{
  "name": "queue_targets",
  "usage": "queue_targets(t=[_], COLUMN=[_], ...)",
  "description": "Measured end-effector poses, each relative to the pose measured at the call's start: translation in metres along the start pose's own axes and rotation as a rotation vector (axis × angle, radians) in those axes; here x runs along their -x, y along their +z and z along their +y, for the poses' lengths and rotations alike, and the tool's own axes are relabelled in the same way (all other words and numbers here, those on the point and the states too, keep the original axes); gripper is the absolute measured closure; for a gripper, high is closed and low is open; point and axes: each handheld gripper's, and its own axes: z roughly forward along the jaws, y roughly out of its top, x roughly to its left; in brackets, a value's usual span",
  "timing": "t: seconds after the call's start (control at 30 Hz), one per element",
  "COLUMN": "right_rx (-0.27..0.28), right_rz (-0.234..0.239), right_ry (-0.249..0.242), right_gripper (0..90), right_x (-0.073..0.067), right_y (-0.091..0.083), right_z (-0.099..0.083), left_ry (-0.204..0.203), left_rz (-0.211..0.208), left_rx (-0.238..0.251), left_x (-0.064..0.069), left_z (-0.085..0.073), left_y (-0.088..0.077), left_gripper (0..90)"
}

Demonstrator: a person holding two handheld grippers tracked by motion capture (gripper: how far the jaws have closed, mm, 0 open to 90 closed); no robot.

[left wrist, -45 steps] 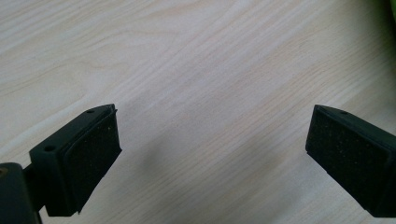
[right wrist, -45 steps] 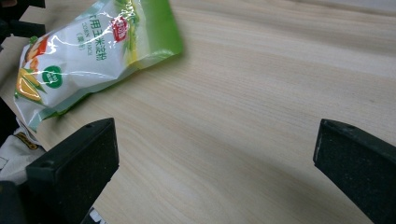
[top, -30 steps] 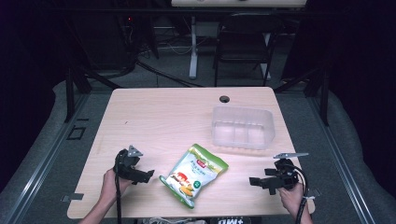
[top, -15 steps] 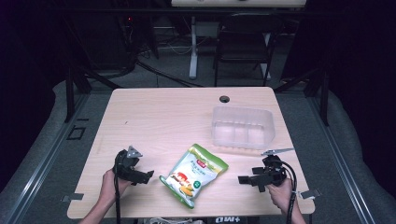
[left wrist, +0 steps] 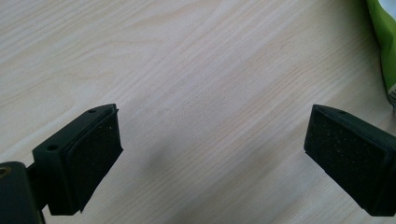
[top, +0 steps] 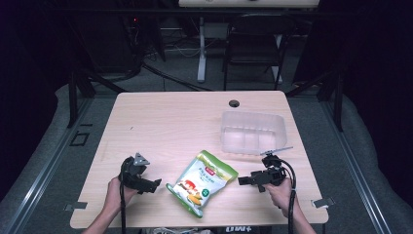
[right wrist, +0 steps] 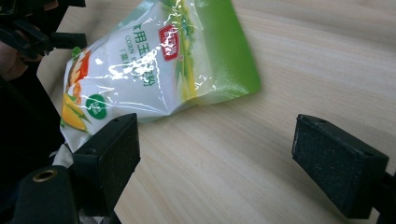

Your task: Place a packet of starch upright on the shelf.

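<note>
A green and white snack bag [top: 200, 182] with corn pictures lies flat near the table's front edge, between the two grippers. My left gripper [top: 153, 185] rests to its left, jaws wide open over bare wood [left wrist: 210, 140]; the bag's green edge [left wrist: 385, 51] shows at the far right of the left gripper view. My right gripper [top: 245, 180] points at the bag from the right, open, with nothing between its jaws [right wrist: 215, 163]. In the right gripper view the bag [right wrist: 154, 65] lies just ahead and to the left.
A clear plastic bin [top: 252, 132] stands on the table's right side, behind my right gripper. A small black grommet hole [top: 234, 103] sits near the far edge. The wooden table [top: 170, 122] has wide bare room at left and centre. Chairs and cables stand beyond it.
My right gripper has moved left toward the bag, from near the table's right edge. The left gripper and the bag have stayed where they were.
</note>
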Motion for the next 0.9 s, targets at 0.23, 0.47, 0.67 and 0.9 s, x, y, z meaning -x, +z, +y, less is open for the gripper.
queue_targets(t=[0.23,0.47,0.67,0.9], right_rx=[-0.018,-0.062,-0.089,-0.096], right_rz=[-0.013,-0.004,0.013,0.011], right_ry=[0.023,0.040,0.050,0.072], right_gripper=[17.6,18.7,20.4,21.1], right_x=[0.000,0.001,-0.002,-0.002], right_y=[0.013,0.023,0.031,0.038], right_z=[0.011,0.013,0.012,0.012], left_ry=[0.011,0.012,0.015,0.022], left_rz=[0.000,-0.005,-0.004,-0.015], left_rx=[-0.003,0.002,0.003,0.008], left_x=[-0.001,0.001,0.001,0.001], left_z=[-0.001,0.000,0.000,0.000], left_y=[-0.001,-0.001,-0.001,-0.001], left_gripper=[3.8,4.0,4.0,4.1])
